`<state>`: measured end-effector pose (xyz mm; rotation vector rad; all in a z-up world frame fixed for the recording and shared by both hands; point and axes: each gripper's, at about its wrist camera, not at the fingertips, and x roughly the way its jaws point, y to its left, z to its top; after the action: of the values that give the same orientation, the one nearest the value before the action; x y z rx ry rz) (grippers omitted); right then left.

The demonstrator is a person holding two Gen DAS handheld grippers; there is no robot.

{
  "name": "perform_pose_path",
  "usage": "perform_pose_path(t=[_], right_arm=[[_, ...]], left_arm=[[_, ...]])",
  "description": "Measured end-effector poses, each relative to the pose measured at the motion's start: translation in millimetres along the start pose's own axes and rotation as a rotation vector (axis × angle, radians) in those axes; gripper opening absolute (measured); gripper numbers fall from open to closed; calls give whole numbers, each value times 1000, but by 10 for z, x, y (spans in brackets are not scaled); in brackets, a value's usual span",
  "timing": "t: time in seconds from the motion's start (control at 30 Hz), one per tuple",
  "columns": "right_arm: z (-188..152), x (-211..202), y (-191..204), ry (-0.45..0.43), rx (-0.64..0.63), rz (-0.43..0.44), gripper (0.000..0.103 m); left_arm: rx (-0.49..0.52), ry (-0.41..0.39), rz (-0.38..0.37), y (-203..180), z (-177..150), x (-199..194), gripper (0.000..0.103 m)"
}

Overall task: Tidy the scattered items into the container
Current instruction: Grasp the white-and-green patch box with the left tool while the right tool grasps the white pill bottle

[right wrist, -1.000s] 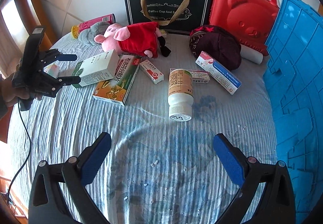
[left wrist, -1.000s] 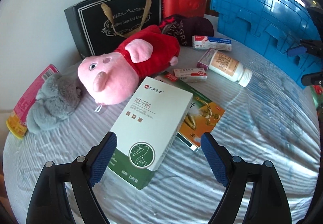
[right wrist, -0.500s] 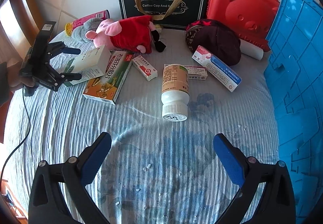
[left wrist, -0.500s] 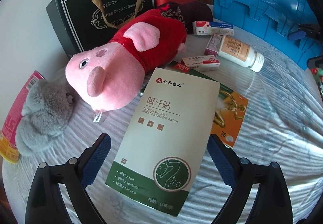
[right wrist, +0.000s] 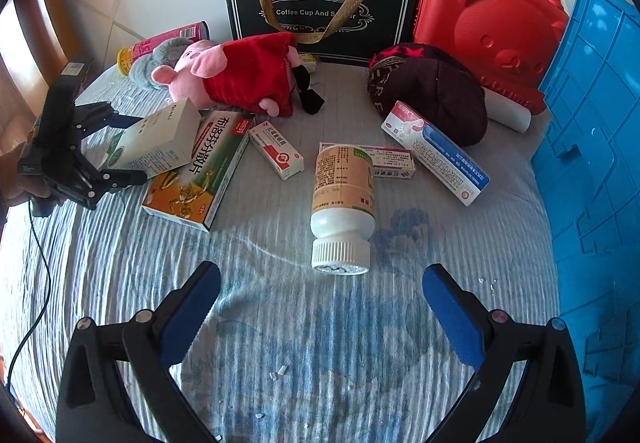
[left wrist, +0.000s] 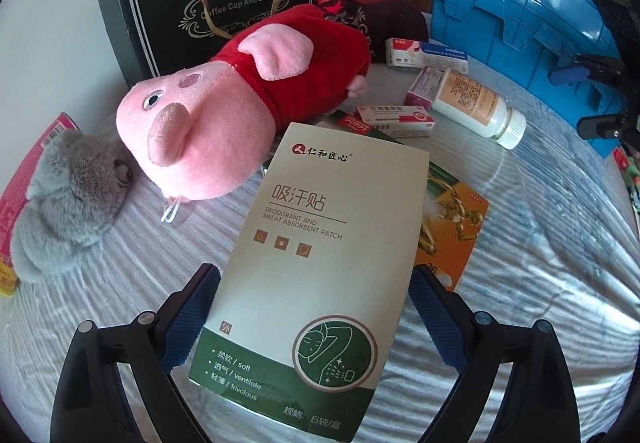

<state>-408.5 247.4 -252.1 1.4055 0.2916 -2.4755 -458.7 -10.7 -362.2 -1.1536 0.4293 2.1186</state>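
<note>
A white and green patch box (left wrist: 320,263) lies between the open fingers of my left gripper (left wrist: 316,295); the pads stand at its two sides, and I cannot tell if they touch it. The box also shows in the right wrist view (right wrist: 156,141), with the left gripper (right wrist: 120,147) around it. My right gripper (right wrist: 320,301) is open and empty, just short of a white pill bottle (right wrist: 342,203) lying on its side. The blue container (right wrist: 592,147) stands at the right.
A pink pig plush (left wrist: 240,99), a grey plush (left wrist: 68,199), an orange and green box (right wrist: 196,171), several small medicine boxes (right wrist: 276,155), a dark cap (right wrist: 432,91), a black gift bag (right wrist: 320,7) and a red case (right wrist: 488,19) lie on the striped bedcover (right wrist: 280,323).
My left gripper has moved forward, so the patch box now sits between its fingers. My right gripper has moved closer to the pill bottle.
</note>
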Motion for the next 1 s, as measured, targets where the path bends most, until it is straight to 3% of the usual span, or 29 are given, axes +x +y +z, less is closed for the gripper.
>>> perform_pose_path(t=[0.2, 0.27, 0.43, 0.53, 0.63, 0.7, 0.73, 1.0], right_arm=[[137, 333, -58, -5, 4, -28, 102], [169, 438, -94, 5, 12, -37, 102], [264, 633, -129, 23, 17, -39, 102], [308, 715, -97, 37, 4, -48, 101], [330, 813, -61, 72, -9, -64, 87], [326, 868, -57, 100, -16, -73, 61], [318, 896, -52, 114, -23, -73, 54], [274, 841, -37, 117, -41, -77, 51]], left_arm=[[-82, -22, 20, -25, -41, -55, 96], [-114, -33, 33, -26, -39, -66, 91], [-147, -38, 154, -59, -58, -93, 84], [-153, -36, 184, -115, -86, -114, 83], [-165, -44, 169, -185, -134, -158, 82], [-172, -51, 172, -233, -168, -190, 82], [-181, -56, 174, -250, -187, -212, 82], [-221, -64, 190, -330, -291, -333, 82]])
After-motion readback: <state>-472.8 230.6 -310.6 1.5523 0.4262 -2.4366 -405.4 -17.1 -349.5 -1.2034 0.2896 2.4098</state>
